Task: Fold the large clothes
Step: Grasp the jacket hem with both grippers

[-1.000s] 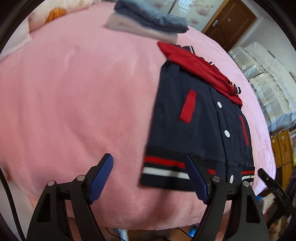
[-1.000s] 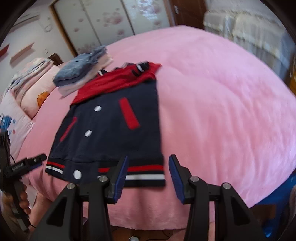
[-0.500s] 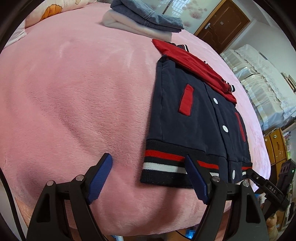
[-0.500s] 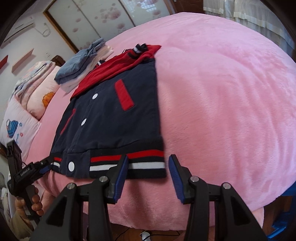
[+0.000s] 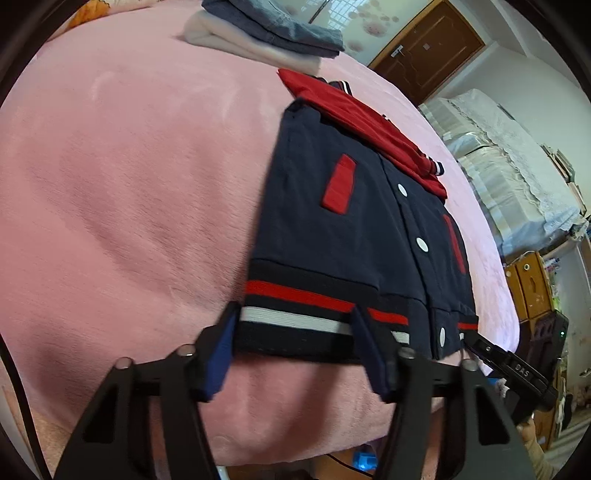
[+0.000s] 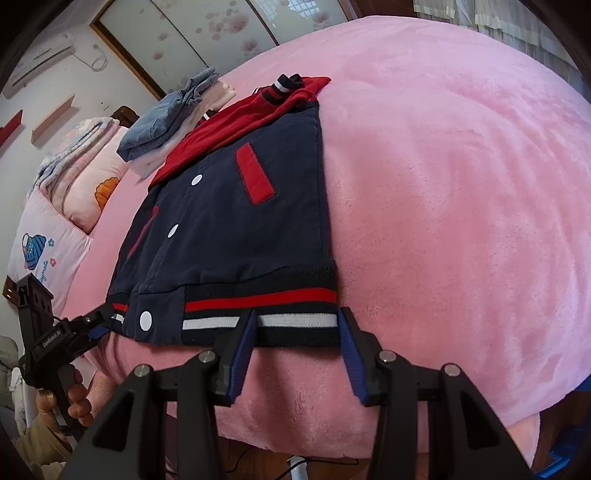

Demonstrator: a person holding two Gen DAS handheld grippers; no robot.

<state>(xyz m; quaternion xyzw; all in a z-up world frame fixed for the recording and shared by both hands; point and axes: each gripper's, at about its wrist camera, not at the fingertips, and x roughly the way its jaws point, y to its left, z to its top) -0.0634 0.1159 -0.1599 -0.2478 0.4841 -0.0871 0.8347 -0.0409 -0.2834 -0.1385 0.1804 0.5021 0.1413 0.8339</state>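
Note:
A navy jacket (image 5: pixel 332 229) with red pocket trims, white snaps and red sleeves folded across its top lies flat on the pink bed; it also shows in the right wrist view (image 6: pixel 236 221). Its striped hem faces me at the bed's front edge. My left gripper (image 5: pixel 295 332) is open, its fingers on either side of the hem's left corner. My right gripper (image 6: pixel 295 328) is open, its fingers on either side of the hem's right corner. Each gripper shows at the edge of the other's view, the right (image 5: pixel 517 369) and the left (image 6: pixel 66 332).
A stack of folded clothes (image 5: pixel 266 33), denim on top, sits at the far side of the pink blanket (image 5: pixel 129 184). Pillows (image 6: pixel 66 192) lie at the head of the bed. A second bed (image 5: pixel 517 166), a wooden door (image 5: pixel 428 48) and a cabinet stand to the right.
Both grippers have moved forward and down to the jacket's hem, and now stand on either side of its two bottom corners. The jacket has not moved.

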